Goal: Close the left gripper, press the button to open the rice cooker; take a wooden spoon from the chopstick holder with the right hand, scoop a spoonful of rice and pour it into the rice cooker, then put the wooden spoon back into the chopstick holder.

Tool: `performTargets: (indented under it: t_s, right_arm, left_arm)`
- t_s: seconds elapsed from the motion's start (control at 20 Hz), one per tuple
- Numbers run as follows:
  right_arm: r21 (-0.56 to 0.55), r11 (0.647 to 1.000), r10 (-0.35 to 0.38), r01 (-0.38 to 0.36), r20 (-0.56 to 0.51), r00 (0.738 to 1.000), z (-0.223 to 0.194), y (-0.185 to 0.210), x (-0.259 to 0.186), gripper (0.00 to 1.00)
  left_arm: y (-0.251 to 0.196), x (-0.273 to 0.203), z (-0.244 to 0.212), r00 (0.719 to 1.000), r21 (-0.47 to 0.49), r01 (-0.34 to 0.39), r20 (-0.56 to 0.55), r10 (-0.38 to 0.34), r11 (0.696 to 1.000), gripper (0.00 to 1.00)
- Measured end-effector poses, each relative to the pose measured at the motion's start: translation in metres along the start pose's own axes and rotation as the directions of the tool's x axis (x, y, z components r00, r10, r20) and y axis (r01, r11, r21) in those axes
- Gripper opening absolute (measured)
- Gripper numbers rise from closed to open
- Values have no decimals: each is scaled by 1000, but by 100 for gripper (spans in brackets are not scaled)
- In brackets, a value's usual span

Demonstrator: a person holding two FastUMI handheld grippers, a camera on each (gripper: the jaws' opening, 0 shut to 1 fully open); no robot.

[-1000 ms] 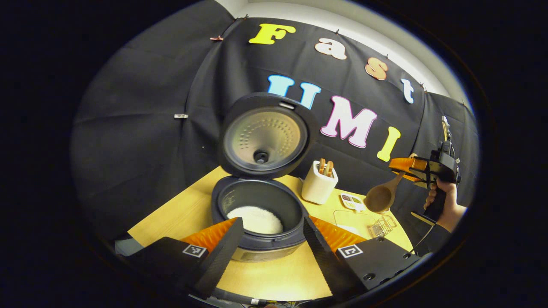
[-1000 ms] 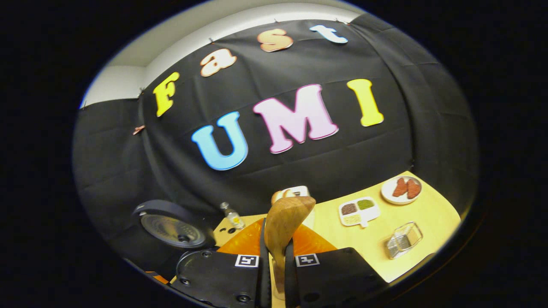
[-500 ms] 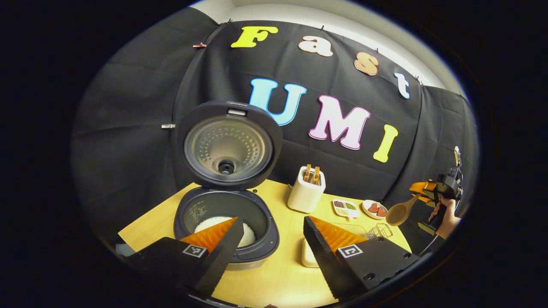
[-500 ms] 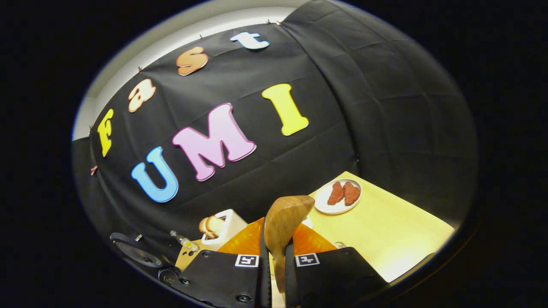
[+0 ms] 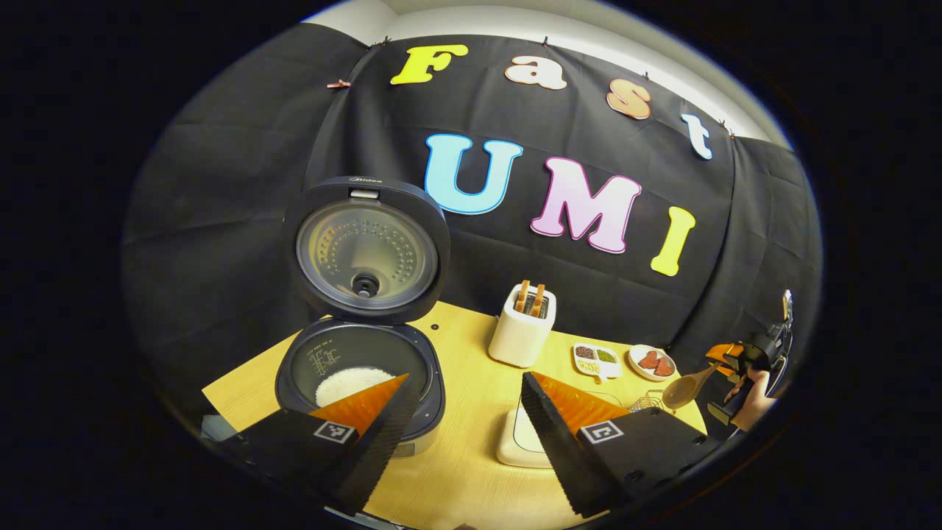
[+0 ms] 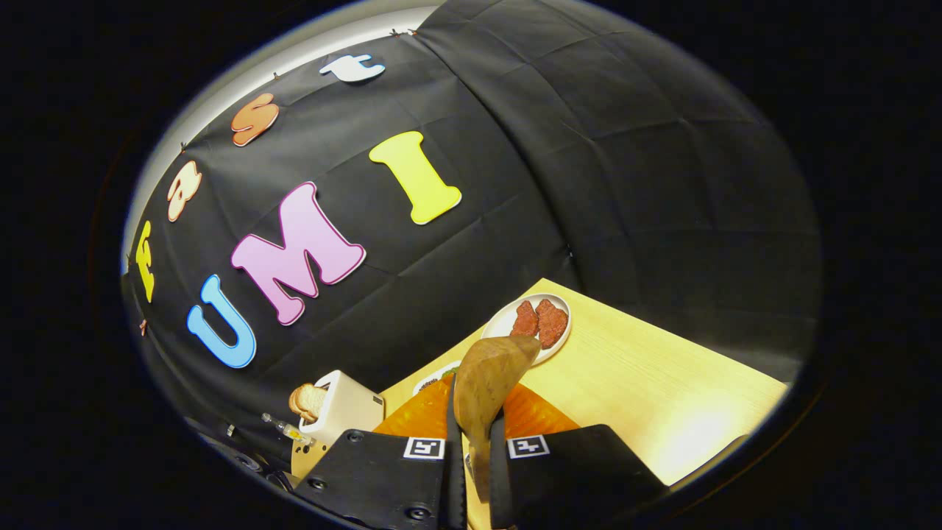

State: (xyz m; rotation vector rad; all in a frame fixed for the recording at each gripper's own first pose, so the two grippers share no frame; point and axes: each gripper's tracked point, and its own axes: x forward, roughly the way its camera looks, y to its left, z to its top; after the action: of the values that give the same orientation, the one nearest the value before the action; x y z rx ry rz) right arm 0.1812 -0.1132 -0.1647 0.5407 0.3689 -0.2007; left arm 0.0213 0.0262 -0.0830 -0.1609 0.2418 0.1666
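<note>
Our left finger hides front rim of rice cooker [image 5: 360, 368]; lid up, rice inside, cooker at table's [image 5: 471, 383] left edge. Versus 1 s ago, right gripper [image 6: 471, 442] swung off past table's right edge. It's clamped on wooden spoon [image 6: 489, 375] handle. Left gripper [image 5: 464, 412] fingers wide, empty. Chopstick holder [image 5: 522, 327] mid-table, toward rear edge.

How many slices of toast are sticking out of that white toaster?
2: the toast slices stand side by side in the slots of the white toaster, behind the open rice cooker.
</note>
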Motion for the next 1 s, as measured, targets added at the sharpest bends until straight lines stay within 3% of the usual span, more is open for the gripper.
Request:
performTargets:
  t_s: [0.2,0.4,0.75,0.85,1.0]
  right_arm:
    - [9,1000,9,-8,-84,996,-33,-7,24,17]
    - [-23,1000,-9,6,-141,990,-60,-12,43,17]
    - [-81,997,-12,-1,-169,986,-78,-8,44,23]
    - [-99,995,-13,-1,-147,989,-74,-6,36,17]
    - [-102,995,-19,7,-118,993,-69,-2,22,66]
  left_arm:
    - [-4,-6,2,999,6,-51,3,51,999,95]
    - [-5,-10,13,997,-94,-76,14,77,993,95]
    - [36,-11,70,977,-32,-154,147,157,987,95]
    - [48,-10,86,968,-6,-171,186,169,985,95]
    - [67,-10,115,946,52,-220,257,200,974,95]
